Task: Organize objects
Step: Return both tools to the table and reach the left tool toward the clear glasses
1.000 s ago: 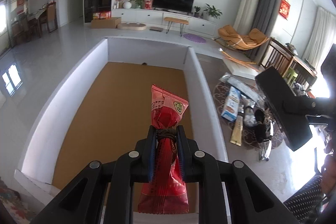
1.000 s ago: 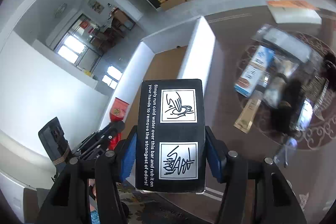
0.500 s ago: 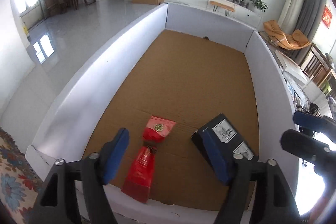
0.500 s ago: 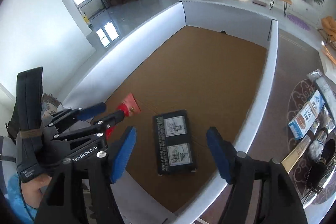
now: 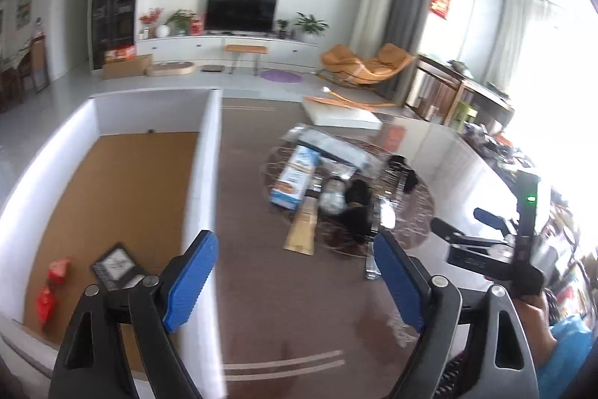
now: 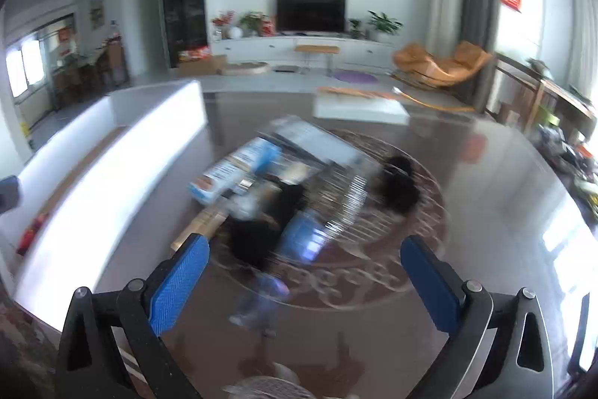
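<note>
A white-walled box with a brown cardboard floor [image 5: 123, 182] stands at the left. A red packet [image 5: 48, 294] and a black box [image 5: 117, 268] lie inside it near its front. A pile of loose items lies on the dark table to the right: a blue-and-white carton [image 5: 295, 176], a tan flat pack [image 5: 302, 230], a clear bag [image 5: 329, 144] and black items [image 5: 358, 204]. My left gripper [image 5: 295, 281] is open and empty over the table beside the box wall. My right gripper [image 6: 304, 281] is open and empty before the blurred pile [image 6: 280, 197]; it also shows in the left wrist view [image 5: 486, 242].
The white box wall [image 5: 203, 174] runs between the box and the table. A flat white box [image 5: 340, 113] lies at the table's far side. A round patterned mat [image 6: 373, 249] lies under the pile. Shelves with clutter [image 5: 486, 122] stand to the right.
Both grippers have swung right from over the box to the table and the pile. The red packet and black box stay in the box. Both stay open.
</note>
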`<state>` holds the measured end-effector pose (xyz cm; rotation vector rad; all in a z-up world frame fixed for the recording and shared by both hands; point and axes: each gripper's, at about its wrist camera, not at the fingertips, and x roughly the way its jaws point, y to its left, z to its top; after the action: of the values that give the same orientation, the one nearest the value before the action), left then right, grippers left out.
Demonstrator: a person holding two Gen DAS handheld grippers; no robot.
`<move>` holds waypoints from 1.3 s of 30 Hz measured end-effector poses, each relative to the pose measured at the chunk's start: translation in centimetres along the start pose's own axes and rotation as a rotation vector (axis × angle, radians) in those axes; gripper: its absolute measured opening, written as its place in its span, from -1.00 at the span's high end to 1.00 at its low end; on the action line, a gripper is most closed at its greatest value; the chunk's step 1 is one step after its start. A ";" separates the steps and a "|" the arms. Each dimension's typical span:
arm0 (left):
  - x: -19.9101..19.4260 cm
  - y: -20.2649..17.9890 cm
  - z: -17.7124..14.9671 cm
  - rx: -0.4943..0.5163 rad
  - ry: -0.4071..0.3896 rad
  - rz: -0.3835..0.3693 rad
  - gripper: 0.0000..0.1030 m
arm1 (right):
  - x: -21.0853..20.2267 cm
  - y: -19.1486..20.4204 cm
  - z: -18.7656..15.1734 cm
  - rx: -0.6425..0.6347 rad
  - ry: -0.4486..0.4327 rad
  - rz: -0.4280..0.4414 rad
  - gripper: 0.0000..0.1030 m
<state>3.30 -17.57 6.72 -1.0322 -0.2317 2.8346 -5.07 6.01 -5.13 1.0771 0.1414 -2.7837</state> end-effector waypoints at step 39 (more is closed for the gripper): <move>13.0 -4.6 -7.5 0.100 0.256 0.133 -0.74 | 3.1 -10.4 -6.7 0.232 0.234 -0.175 -1.00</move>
<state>-1.42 -10.16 -6.27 -1.4187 0.0035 2.7535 -4.79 16.90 -11.82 1.5143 -0.0671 -2.8711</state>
